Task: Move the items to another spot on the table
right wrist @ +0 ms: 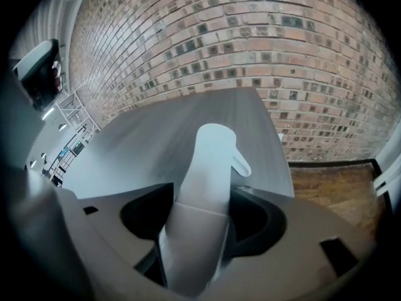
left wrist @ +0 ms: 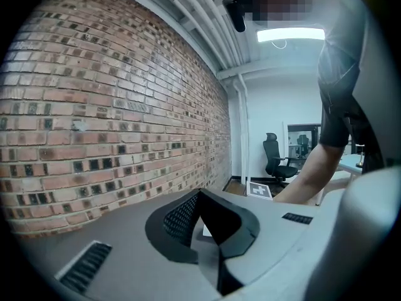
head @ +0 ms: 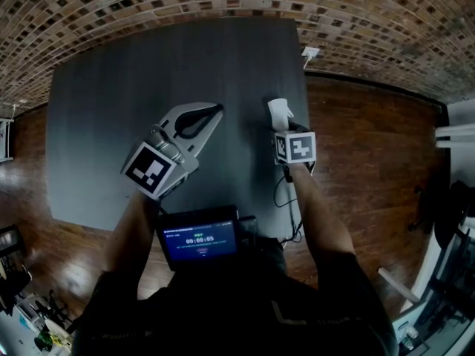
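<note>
A: What is on the dark grey, matte rectangular worktop (head: 148, 80) right now?

B: I can make out only one item, a smooth, pale white, elongated plastic-looking piece (right wrist: 210, 162) with a rounded tip and a small tab on one side. I cannot tell what it is. It sits near the worktop's right edge, between the jaws of the right hand-held gripper (head: 282, 130).

A: Is it gripped?

B: It looks so. In the right gripper view the two dark jaws stand wide but close against its sides, pinching the end nearest the camera. Most of its length sticks out beyond them, angled down toward the surface. I cannot tell whether its tip touches the worktop.

A: And the other one?

B: The left hand-held gripper (head: 218, 110) hovers over the middle of the worktop, well apart from the white piece. Its jaw tips are pressed together with nothing between them.

A: What could go wrong from here?

B: In my judgement the hold is far back on a long, slick shape, so the piece could swivel or slide out if swung quickly. The reddish-brown wooden floor (head: 371, 139) begins just past that right edge. A slip, or a set-down too near the rim, could send the piece off the worktop. A spot nearer the centre would be safer.
</note>
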`<action>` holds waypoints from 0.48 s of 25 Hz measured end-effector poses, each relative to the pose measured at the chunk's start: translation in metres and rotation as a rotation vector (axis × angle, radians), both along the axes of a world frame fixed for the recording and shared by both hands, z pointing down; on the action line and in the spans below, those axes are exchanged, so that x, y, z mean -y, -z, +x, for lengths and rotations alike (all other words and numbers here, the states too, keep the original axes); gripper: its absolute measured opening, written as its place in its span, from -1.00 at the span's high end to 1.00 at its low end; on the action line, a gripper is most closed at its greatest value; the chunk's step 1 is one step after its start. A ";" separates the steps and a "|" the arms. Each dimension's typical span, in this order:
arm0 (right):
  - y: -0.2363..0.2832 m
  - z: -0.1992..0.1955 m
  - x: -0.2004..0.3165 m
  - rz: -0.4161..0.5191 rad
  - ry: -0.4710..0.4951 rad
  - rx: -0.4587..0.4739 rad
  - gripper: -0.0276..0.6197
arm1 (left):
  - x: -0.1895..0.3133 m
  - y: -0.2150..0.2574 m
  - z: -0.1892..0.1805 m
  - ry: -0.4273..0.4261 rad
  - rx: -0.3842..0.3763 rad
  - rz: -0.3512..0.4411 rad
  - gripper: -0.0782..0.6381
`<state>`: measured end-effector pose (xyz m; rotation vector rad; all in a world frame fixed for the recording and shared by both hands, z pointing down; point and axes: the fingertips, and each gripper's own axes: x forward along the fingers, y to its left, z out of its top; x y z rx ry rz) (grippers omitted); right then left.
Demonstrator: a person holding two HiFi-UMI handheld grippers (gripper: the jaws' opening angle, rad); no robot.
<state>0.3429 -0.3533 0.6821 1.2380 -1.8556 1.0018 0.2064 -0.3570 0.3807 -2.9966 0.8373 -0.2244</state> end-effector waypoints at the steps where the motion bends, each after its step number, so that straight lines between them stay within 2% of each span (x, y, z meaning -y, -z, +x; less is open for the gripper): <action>1: 0.000 0.000 0.000 -0.001 -0.004 0.002 0.02 | -0.001 0.000 0.001 -0.001 0.002 0.000 0.78; 6: -0.001 0.002 -0.001 -0.001 -0.016 0.024 0.05 | -0.007 0.002 -0.001 0.009 0.008 0.007 0.78; 12: 0.007 -0.006 -0.002 0.033 0.006 0.049 0.06 | -0.019 0.019 -0.017 0.051 0.008 0.059 0.78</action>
